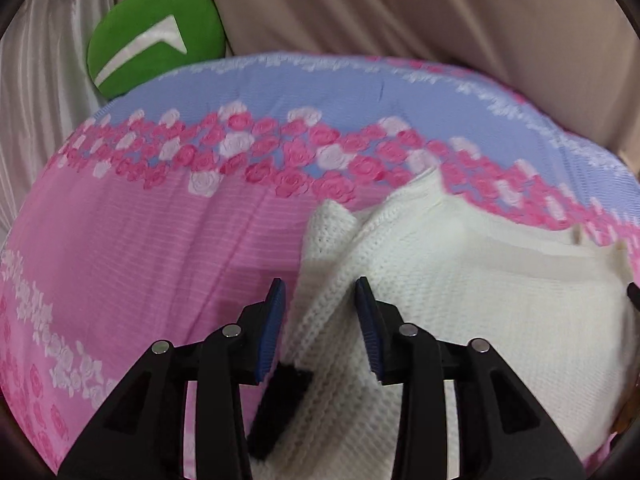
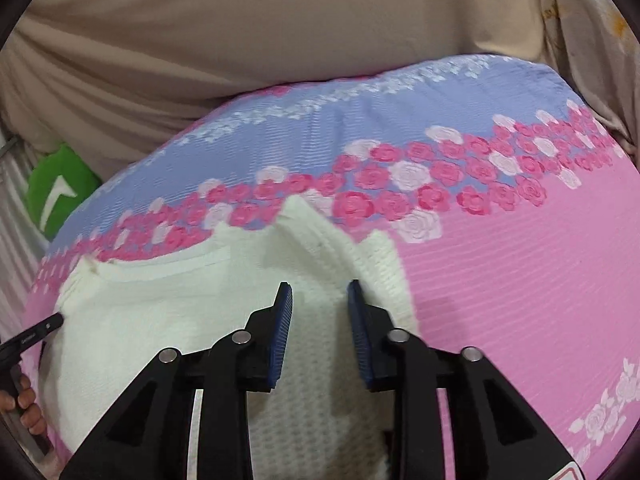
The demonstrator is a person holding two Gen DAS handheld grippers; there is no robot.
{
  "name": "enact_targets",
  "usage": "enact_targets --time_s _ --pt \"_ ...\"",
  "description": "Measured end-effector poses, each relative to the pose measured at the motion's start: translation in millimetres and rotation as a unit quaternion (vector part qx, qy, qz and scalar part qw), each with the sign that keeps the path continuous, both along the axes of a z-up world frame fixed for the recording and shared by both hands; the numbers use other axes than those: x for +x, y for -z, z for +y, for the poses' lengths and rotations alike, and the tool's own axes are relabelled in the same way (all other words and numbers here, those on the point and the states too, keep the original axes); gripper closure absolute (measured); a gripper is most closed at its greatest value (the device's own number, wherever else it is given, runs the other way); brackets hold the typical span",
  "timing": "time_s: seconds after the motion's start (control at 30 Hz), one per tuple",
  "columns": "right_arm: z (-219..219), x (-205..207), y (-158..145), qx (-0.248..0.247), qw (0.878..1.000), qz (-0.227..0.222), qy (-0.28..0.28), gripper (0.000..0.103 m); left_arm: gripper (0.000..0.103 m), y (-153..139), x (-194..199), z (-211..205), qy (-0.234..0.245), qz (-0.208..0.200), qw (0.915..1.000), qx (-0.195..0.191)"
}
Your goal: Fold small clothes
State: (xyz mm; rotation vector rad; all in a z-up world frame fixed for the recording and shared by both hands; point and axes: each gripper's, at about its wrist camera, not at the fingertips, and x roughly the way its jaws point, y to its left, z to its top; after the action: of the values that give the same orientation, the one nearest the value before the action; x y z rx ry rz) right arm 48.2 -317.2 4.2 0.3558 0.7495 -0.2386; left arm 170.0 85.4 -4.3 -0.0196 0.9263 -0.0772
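White knit garment lies on the floral bedspread, long axis across the bed, pointed corner toward the far side. Left gripper: jaws apart over its left edge, cloth between, unpinched. Right gripper: likewise at right edge. Near hems cut off. No legible writing.

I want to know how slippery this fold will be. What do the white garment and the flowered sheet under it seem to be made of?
White garment: apparently a soft waffle or open knit, matte; a grid of small raised cells shows near the pads. Probably cotton or acrylic; the look leaves that open.
Flowered sheet: thin woven fabric with fine crosswise ribbing, printed roses, faint sheen. Likely cotton or a blend.
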Motion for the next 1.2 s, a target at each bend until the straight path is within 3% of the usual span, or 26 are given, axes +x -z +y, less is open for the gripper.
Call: enact_targets --time_s 0.07,0.1,0.13,0.2,0.23,0.4,0.53,0.63,0.77,0.97,1.0,1.07,1.13,1.2 --pt "-16.9 -3.1 5.3 0.029 0.999 -0.008 0.017 0.1 0.043 7.0 2.9 5.8 -0.011 -0.005 0.9999 -0.004" --pt "-19.9 -5.9 4.3 0.041 0.999 -0.014 0.02 0.1 0.041 7.5 3.2 7.3 -0.015 -0.01 0.9998 0.002" --pt "-18.8 -9.2 1.6 0.041 0.999 -0.018 0.024 0.099 0.04 7.6 3.8 9.2 -0.016 -0.01 0.9998 -0.002" --pt "-8.6 -17.3 -9.2 0.028 0.999 -0.035 0.019 0.085 0.042 2.6 1.3 14.9 -0.023 -0.01 0.9995 -0.018" --pt "3.8 -23.2 -18.4 0.015 0.999 -0.046 0.007 0.084 0.043 -2.0 -2.8 17.9 -0.025 -0.014 0.9994 -0.022" --pt "85.7 -42.9 -39.1 -0.008 0.991 -0.067 -0.115 0.078 0.044 -31.5 -54.3 39.5 -0.021 -0.045 0.9972 -0.057" --pt "162.7 -55.1 -20.7 -0.001 0.974 -0.049 -0.221 0.078 0.041 -17.9 -89.1 59.5 -0.017 -0.006 0.9951 -0.097" --pt "203.6 -59.4 1.2 -0.012 0.964 -0.022 -0.266 0.078 0.041 5.8 -100.2 66.1 -0.018 0.03 0.9934 -0.109" --pt "217.4 -55.3 30.1 -0.037 0.963 0.004 -0.267 0.077 0.034 23.7 -99.3 73.0 -0.03 0.048 0.9869 -0.151" --pt "216.3 -59.5 34.1 -0.038 0.962 -0.008 -0.269 0.075 0.03 26.0 -81.2 67.6 -0.039 0.041 0.9812 -0.185" --pt "216.4 -59.1 34.7 -0.036 0.962 -0.009 -0.27 0.074 0.032 25.2 -77.8 64.5 -0.039 0.036 0.9801 -0.191" --pt "215.2 -59.7 34.5 -0.032 0.962 -0.01 -0.271 0.073 0.061 25.3 -73.4 60.5 -0.027 0.047 0.9768 -0.207" --pt "215.3 -61.6 33.1 -0.031 0.962 -0.013 -0.27 0.073 0.076 16.3 -74.3 53.6 -0.023 0.04 0.9771 -0.208" --pt "214.0 -67.9 29.8 -0.027 0.963 -0.017 -0.267 0.073 0.08 2.1 -79.6 46.1 -0.012 0.024 0.9791 -0.202"
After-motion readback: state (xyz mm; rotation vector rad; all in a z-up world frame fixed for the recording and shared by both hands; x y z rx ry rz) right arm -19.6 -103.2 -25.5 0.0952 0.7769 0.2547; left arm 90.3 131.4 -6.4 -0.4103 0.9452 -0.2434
